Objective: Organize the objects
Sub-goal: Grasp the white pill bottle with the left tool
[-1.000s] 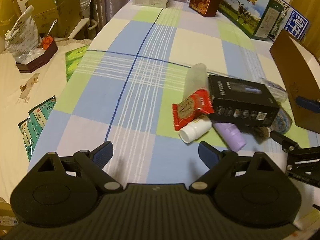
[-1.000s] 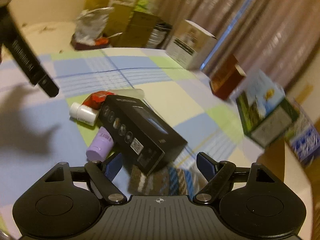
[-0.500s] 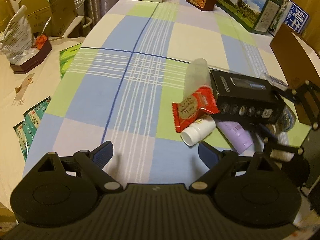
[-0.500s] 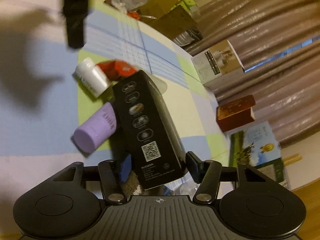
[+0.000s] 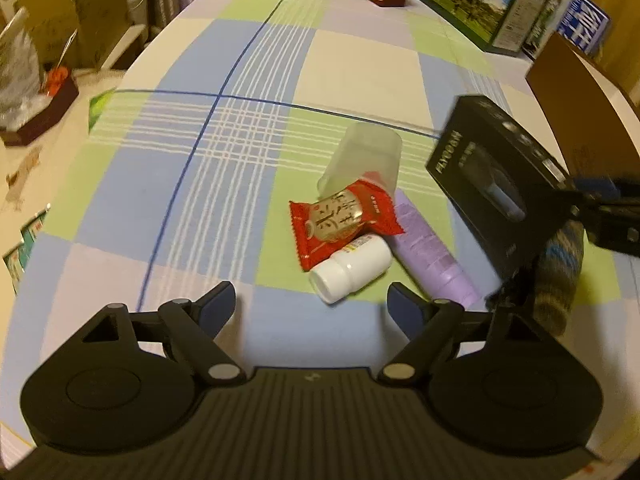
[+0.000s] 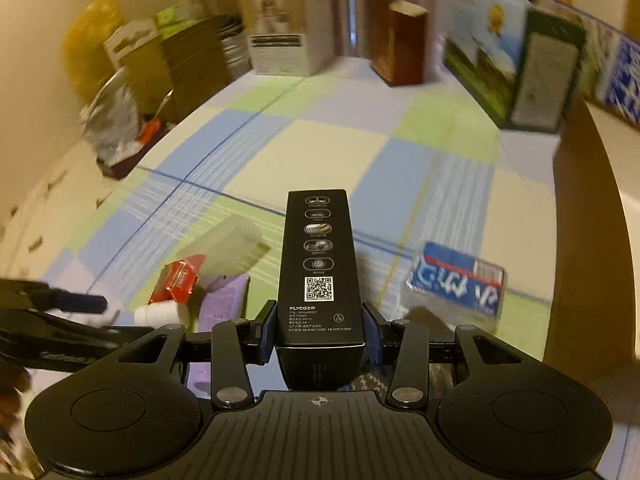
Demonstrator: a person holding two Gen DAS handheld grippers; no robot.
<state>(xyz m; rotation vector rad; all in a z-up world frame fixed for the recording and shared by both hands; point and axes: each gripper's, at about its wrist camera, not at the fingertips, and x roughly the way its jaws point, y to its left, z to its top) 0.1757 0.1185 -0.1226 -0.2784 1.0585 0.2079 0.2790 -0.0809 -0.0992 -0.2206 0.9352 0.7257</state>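
Observation:
My right gripper (image 6: 319, 332) is shut on a long black box (image 6: 318, 256) and holds it lifted above the checked tablecloth; the box (image 5: 484, 176) also shows at the right of the left wrist view. My left gripper (image 5: 310, 306) is open and empty, just in front of a white pill bottle (image 5: 352, 268). A red snack packet (image 5: 340, 220) lies on the bottle, with a frosted plastic cup (image 5: 362, 160) on its side behind and a purple bottle (image 5: 432, 252) beside it. A striped knitted item (image 5: 558, 264) lies at the right.
A blue and white packet (image 6: 456, 280) lies right of the black box. A brown cardboard box (image 5: 580, 92) stands at the right edge. Several cartons (image 5: 480, 4) line the far end of the table. Clutter sits on the surface to the left (image 5: 36, 92).
My right gripper closed on the black box and lifted it off the pile, uncovering the purple bottle. My left gripper moved closer to the white bottle.

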